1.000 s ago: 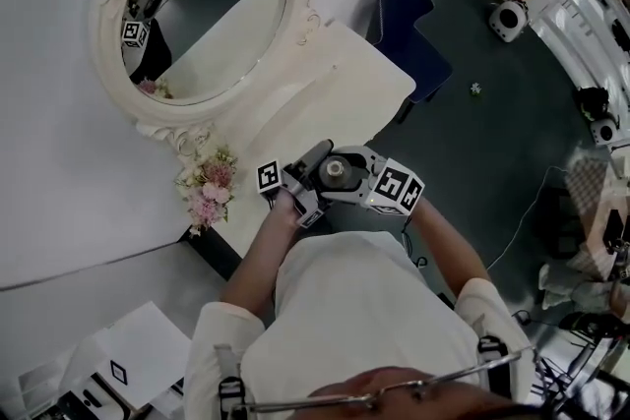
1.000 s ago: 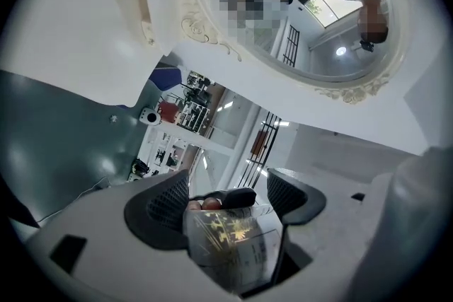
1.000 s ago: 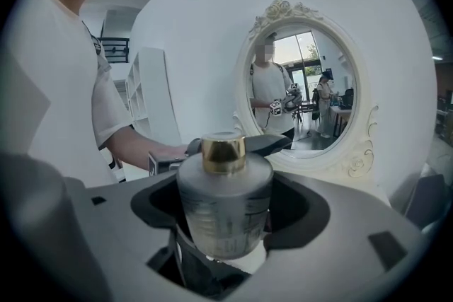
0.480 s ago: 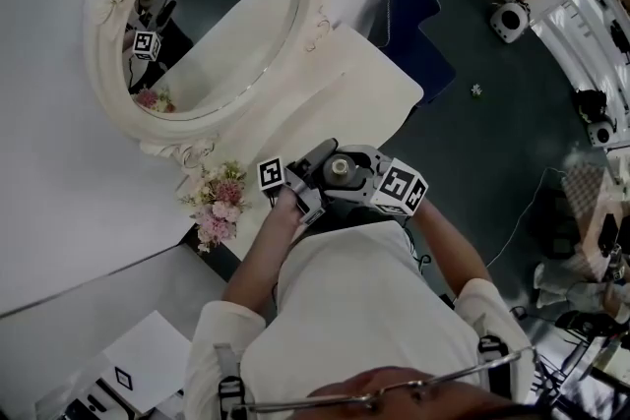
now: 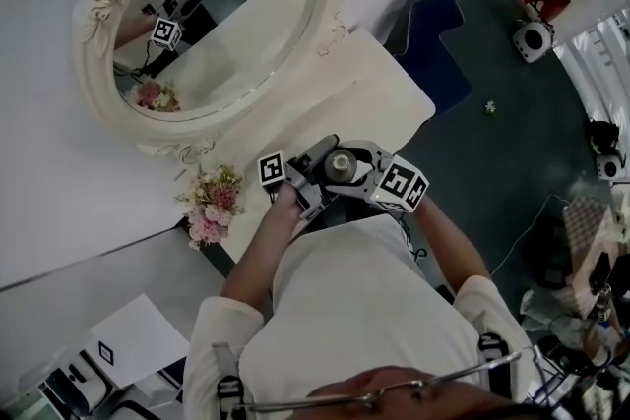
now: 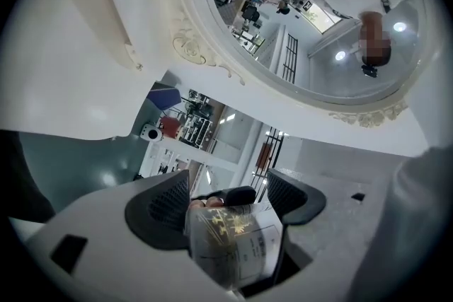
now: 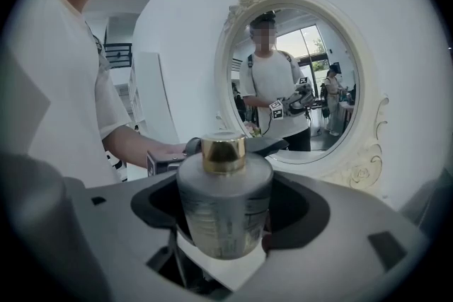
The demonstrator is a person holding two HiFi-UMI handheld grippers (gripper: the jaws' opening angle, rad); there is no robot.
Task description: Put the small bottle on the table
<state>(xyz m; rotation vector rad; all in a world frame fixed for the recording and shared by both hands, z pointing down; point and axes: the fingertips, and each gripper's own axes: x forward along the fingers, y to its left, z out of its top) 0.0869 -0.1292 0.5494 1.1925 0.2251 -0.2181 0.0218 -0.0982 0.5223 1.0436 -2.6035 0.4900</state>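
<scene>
While left tongs (image 6: 226, 196) and right tongs (image 7: 228, 205) clasp small bottle (image 5: 340, 165), over table (image 5: 394, 103) edge

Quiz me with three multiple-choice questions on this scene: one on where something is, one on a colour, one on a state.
1. Where are the pink flowers?
A. beside the frame of the oval mirror
B. on a chair
C. in a gripper

2. What colour is the cap of the small bottle?
A. red
B. gold
C. blue

3. What state is the right gripper in?
A. open and empty
B. shut on the small bottle
C. lying on the table

Answers: 1 A, the flowers lie just below the mirror's ornate frame. 2 B, the right gripper view shows a shiny gold cap. 3 B, its jaws press the bottle from both sides.
</scene>
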